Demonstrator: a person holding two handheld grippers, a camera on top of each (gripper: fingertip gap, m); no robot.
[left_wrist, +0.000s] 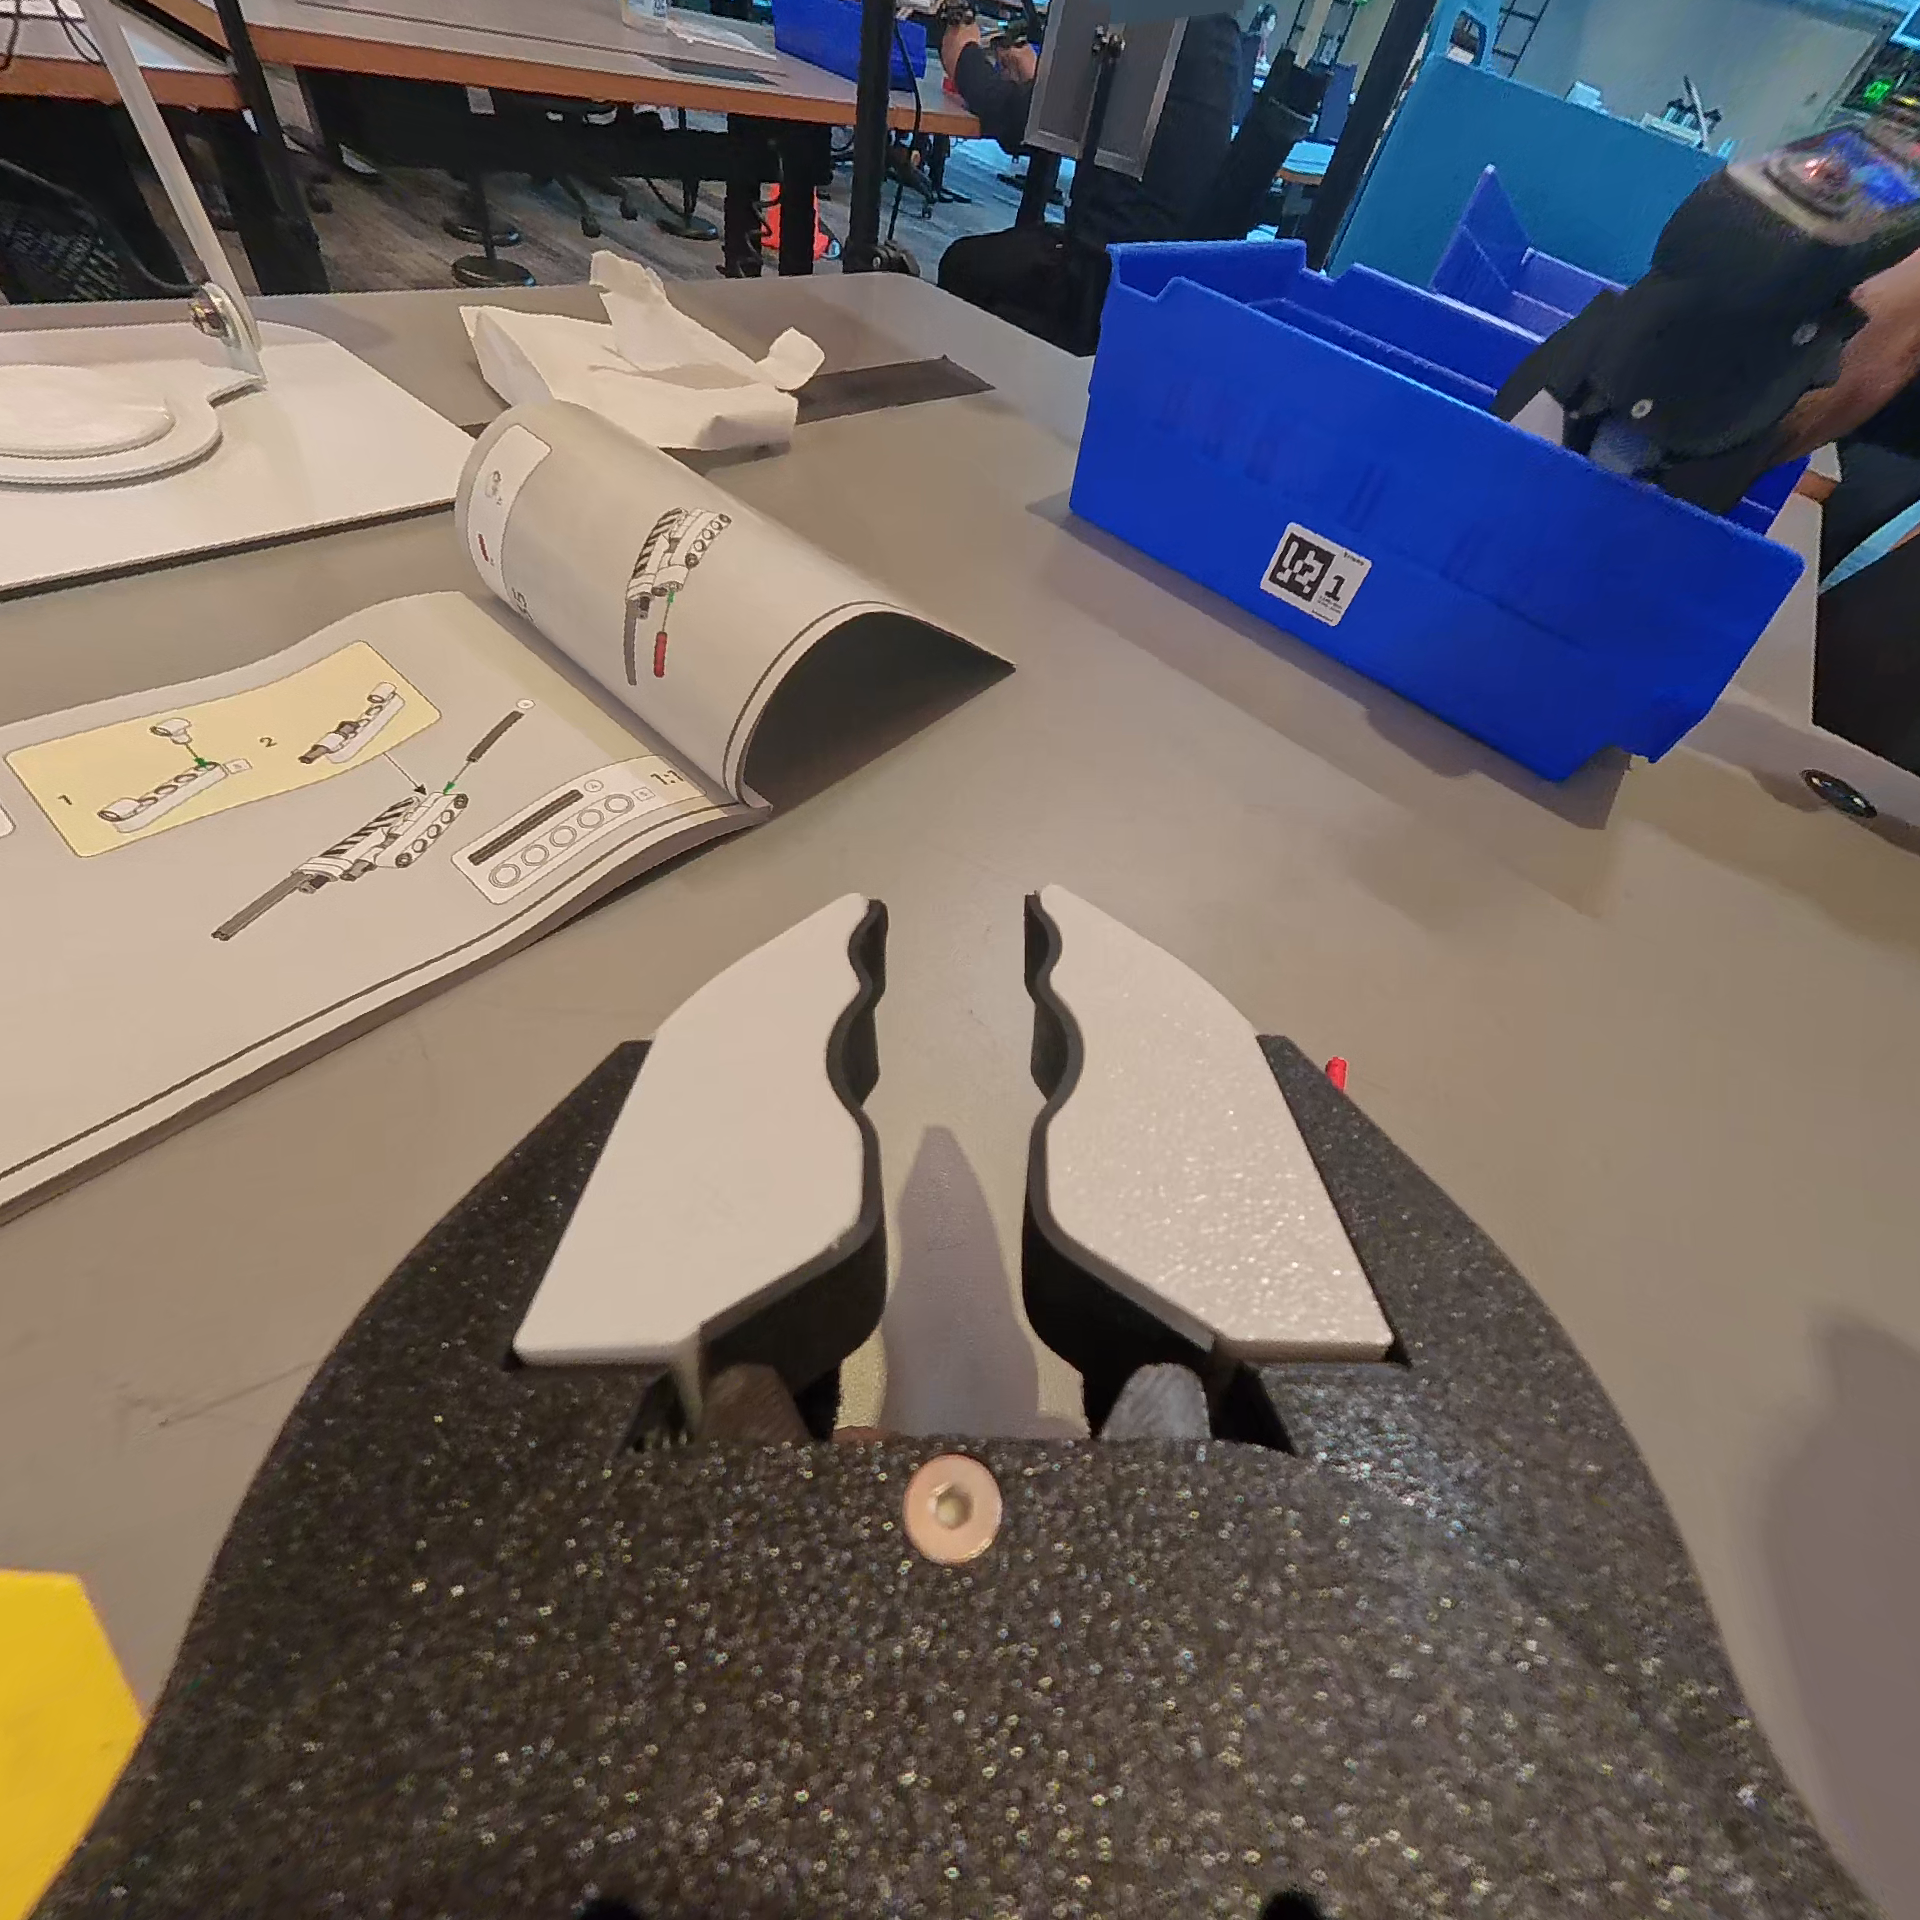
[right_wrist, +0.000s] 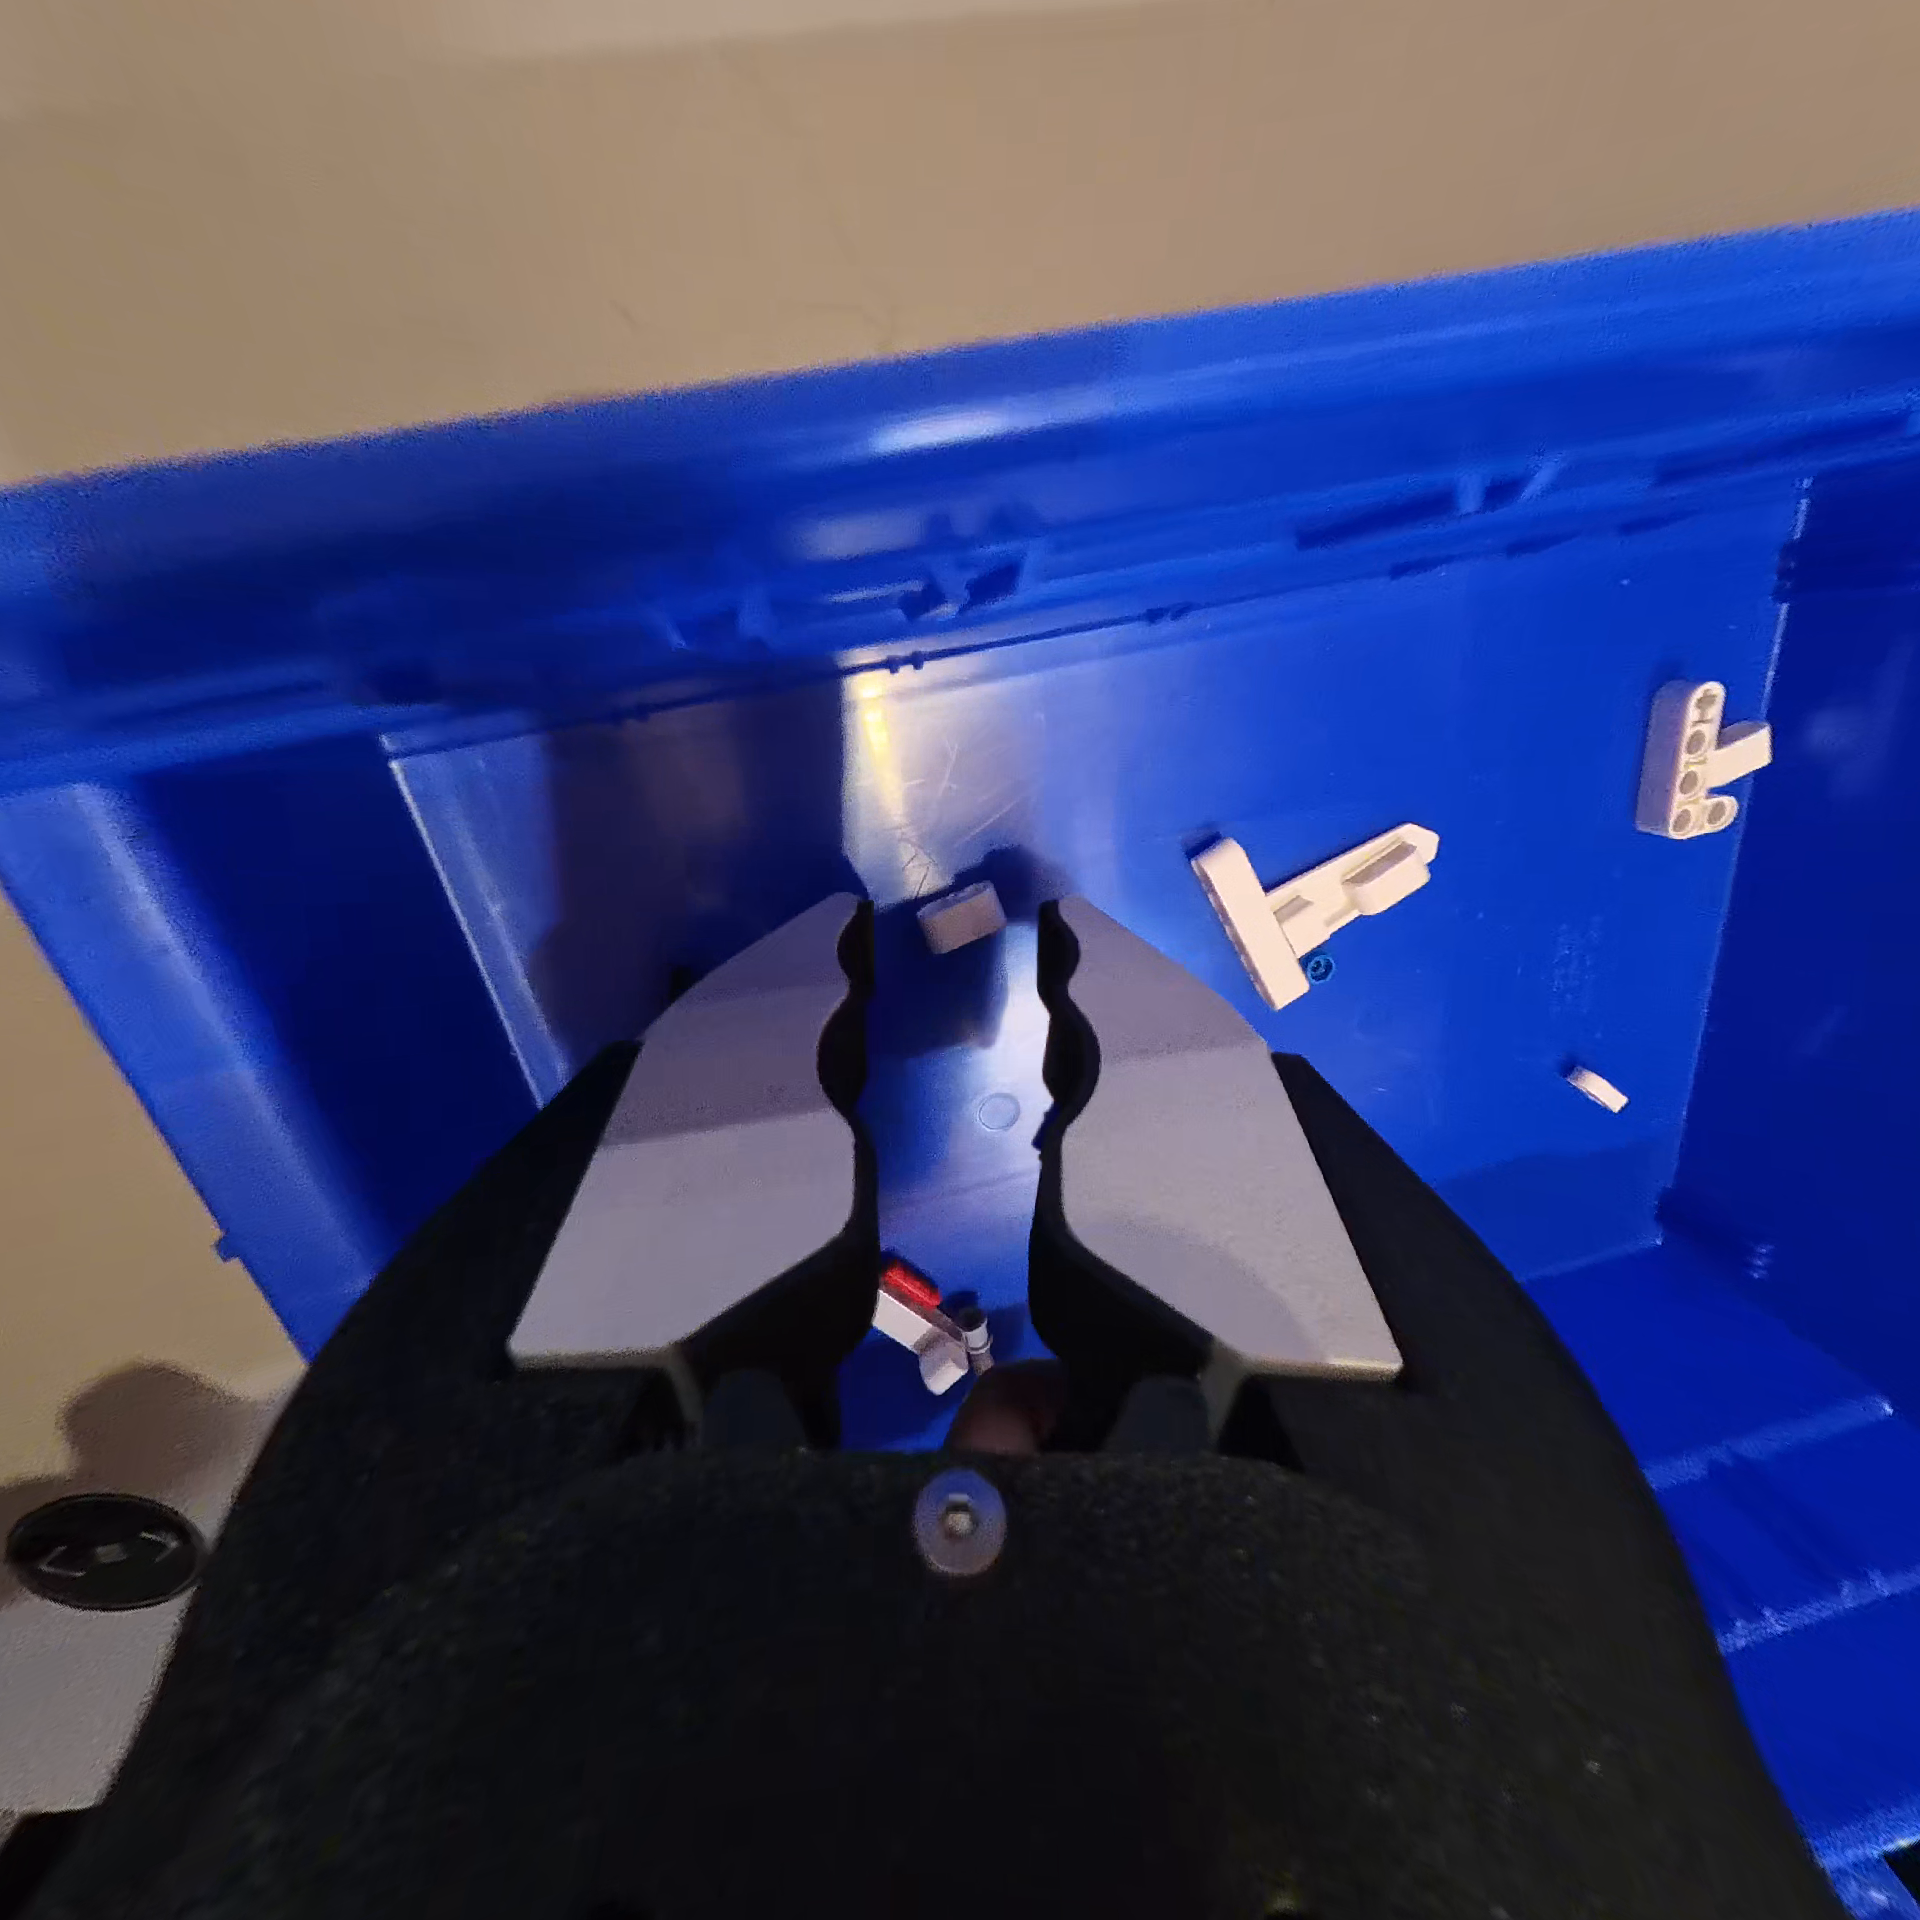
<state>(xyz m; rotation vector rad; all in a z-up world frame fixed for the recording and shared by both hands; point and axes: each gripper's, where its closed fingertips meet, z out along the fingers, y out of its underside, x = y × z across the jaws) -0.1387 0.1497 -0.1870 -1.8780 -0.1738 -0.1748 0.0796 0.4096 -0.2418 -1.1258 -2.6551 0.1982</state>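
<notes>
Left gripper (left_wrist: 956, 914), centre of its view: low over bare grey table (left_wrist: 1299, 987), jaws parted, nothing between the pads. Open instruction booklet (left_wrist: 343, 821) lies flat at left, one page curled over; crumpled white tissue (left_wrist: 644, 353) beyond it. Blue bin (left_wrist: 1455, 582) sits upper right, and the right gripper reaches into it there.

Right gripper (right_wrist: 951, 914), centre of its view: down inside the bin, jaws apart, holding nothing. A small white block (right_wrist: 961, 914) lies on the bin floor just past the tips, pads clear of it. More white pieces rest loose at right: a T-shaped piece (right_wrist: 1314, 909) and a holed bracket (right_wrist: 1699, 764).
</notes>
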